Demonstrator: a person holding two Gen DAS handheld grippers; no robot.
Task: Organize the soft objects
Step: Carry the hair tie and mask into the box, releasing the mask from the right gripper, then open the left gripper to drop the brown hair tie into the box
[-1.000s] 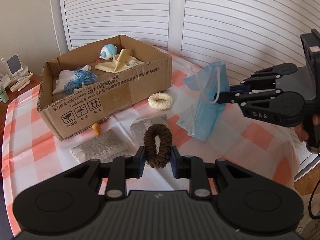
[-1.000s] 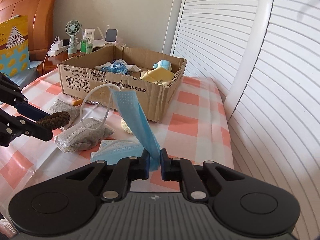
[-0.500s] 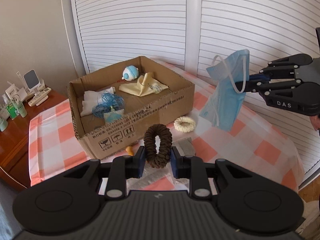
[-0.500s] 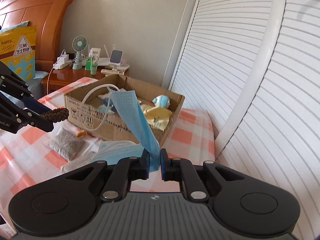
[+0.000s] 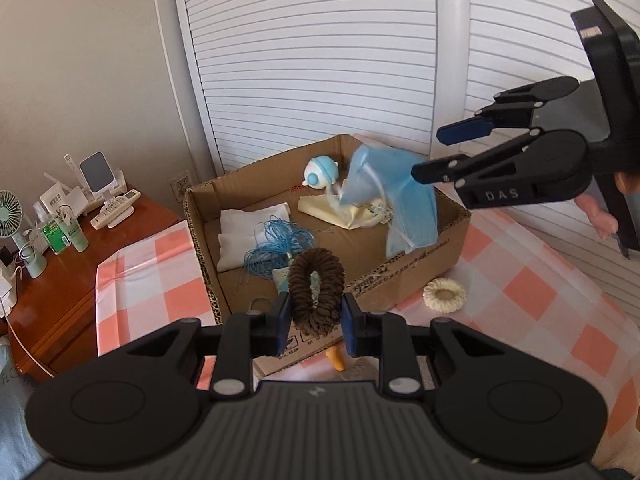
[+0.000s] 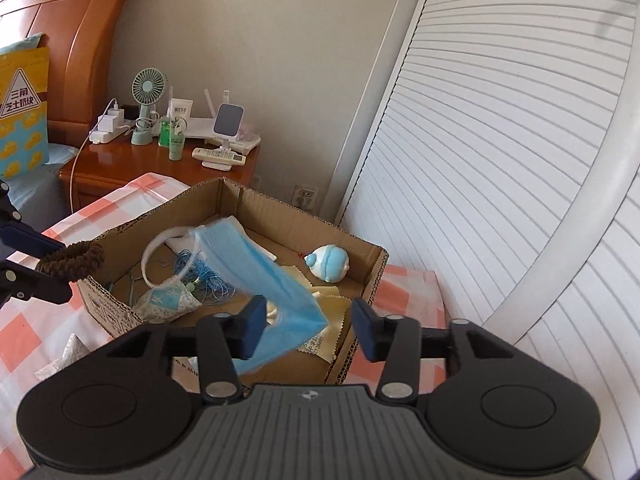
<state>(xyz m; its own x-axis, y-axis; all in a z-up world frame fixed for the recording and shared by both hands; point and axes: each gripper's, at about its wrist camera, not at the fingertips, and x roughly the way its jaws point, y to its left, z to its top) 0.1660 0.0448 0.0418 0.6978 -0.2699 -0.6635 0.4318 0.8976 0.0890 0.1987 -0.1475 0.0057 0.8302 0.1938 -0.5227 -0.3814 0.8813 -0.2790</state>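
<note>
Gripping the brown ribbed fabric scrunchie (image 5: 316,295) upright between its closed pads, the left claw (image 5: 315,325) is hovering at the near wall of the open brown cardboard box (image 5: 424,268), where the ring can clear the rim before release. Beyond it, the right claw (image 5: 438,151) is standing wide open over the far right corner, and the pale blue pleated face mask (image 5: 394,196) is hanging loose and blurred just below it, apparently dropping in. A cream knitted scrunchie (image 5: 445,295) is lying on the checked tabletop (image 5: 540,280) just outside the box wall.

From the right wrist view, the right claw (image 6: 310,326) is gaping with nothing clamped; the face mask (image 6: 256,268) is draping across the interior, its lower corner overhanging the near rim. Room inside is narrowing: blue cord bundle (image 6: 208,280), yellow cloth (image 6: 332,300) and round blue-and-white toy (image 6: 330,263) are occupying the floor. The left claw (image 6: 60,266) is waiting at the opposite rim.
</note>
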